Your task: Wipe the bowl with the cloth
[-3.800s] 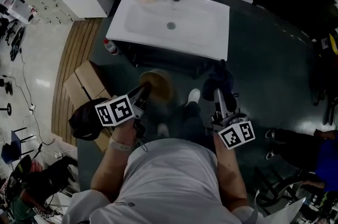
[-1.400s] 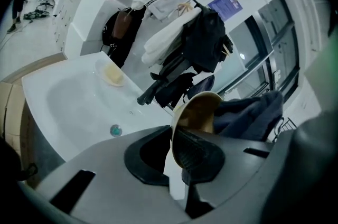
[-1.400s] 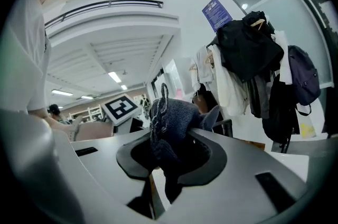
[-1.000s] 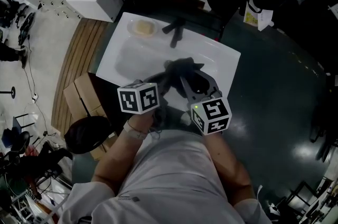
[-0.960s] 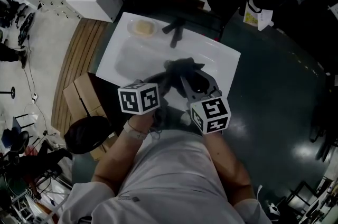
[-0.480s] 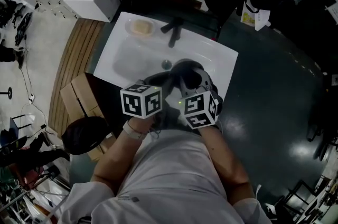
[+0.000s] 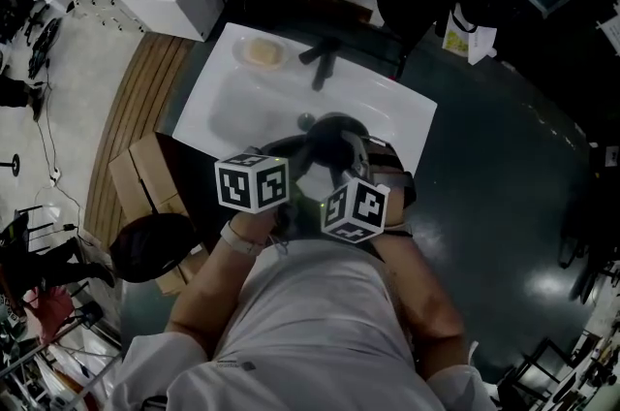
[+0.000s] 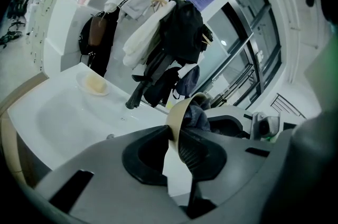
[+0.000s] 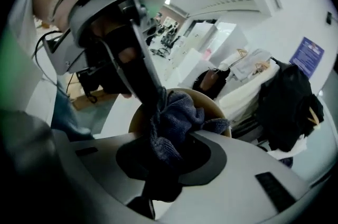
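Note:
My left gripper [image 8: 174, 162] is shut on the rim of a tan bowl [image 8: 178, 112], which stands on edge between its jaws. The bowl's hollow [image 9: 217, 105] faces my right gripper [image 9: 162, 167], which is shut on a dark blue-grey cloth [image 9: 177, 125]. The cloth is pushed into the bowl and peeks past its rim [image 8: 198, 115]. In the head view both grippers meet over the front of the white sink [image 7: 228, 104], where the cloth [image 7: 335, 130] covers the bowl as a dark round mass.
A black tap [image 7: 322, 62] and a soap dish [image 7: 262, 53] sit at the sink's back edge. Coats and towels [image 8: 169, 33] hang behind it. Cardboard boxes [image 7: 145, 181] and a black bag [image 7: 150, 246] lie on the floor to the left.
Both grippers rose from below the sink front to over the basin. In the last second the right gripper rolled and shifted left, turning the cloth in the bowl.

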`<state>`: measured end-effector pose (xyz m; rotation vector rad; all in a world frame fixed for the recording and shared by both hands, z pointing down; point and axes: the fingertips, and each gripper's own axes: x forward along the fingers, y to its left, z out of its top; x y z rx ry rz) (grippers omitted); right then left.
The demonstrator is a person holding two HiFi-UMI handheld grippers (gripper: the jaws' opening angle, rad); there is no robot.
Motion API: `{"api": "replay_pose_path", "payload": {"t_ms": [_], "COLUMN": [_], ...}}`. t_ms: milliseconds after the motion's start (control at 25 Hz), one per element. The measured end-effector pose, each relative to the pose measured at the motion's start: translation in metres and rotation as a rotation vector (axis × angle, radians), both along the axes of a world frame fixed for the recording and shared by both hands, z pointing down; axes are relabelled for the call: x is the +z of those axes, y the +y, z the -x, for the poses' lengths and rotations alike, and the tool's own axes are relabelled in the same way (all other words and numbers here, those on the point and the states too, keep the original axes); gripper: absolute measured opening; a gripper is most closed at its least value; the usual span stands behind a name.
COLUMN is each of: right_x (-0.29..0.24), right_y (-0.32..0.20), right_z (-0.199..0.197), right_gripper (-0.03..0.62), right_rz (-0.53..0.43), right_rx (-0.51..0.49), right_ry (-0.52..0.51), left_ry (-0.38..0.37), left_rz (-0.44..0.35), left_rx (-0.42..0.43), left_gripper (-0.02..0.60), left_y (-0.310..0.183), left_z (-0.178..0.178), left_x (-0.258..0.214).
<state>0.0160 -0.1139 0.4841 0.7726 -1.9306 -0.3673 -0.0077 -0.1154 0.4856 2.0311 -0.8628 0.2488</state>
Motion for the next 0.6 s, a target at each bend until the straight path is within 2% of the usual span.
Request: {"api": "replay_pose_path", "payload": {"t_ms": [120, 320, 440, 600], "right_x": [0.005, 0.010, 0.011, 0.006], "right_y": [0.006, 0.011, 0.011, 0.007], "right_z": [0.001, -0.008, -0.013, -0.019], "right_gripper": [0.095, 0.095, 0.095, 0.095], "right_rz": [0.025, 0.065, 0.034, -0.056], "right_rx": [-0.097, -0.170, -0.201, -0.224], "right_ry": [0.083, 0.218, 0.332, 0.453], "left_ry": [0.004, 0.000, 0.003, 0.003], "left_rz": [0.009, 0.016, 0.017, 0.009], "left_rx": [0.003, 0.015, 0.020, 0.027], "left_gripper": [0.051, 0.051, 0.051, 0.051], "left_y": [0.001, 0.002, 0.002, 0.002], "left_z": [0.002, 0.000, 0.000, -0.003], "left_x": [0.003, 0.006, 0.006, 0.004]}}
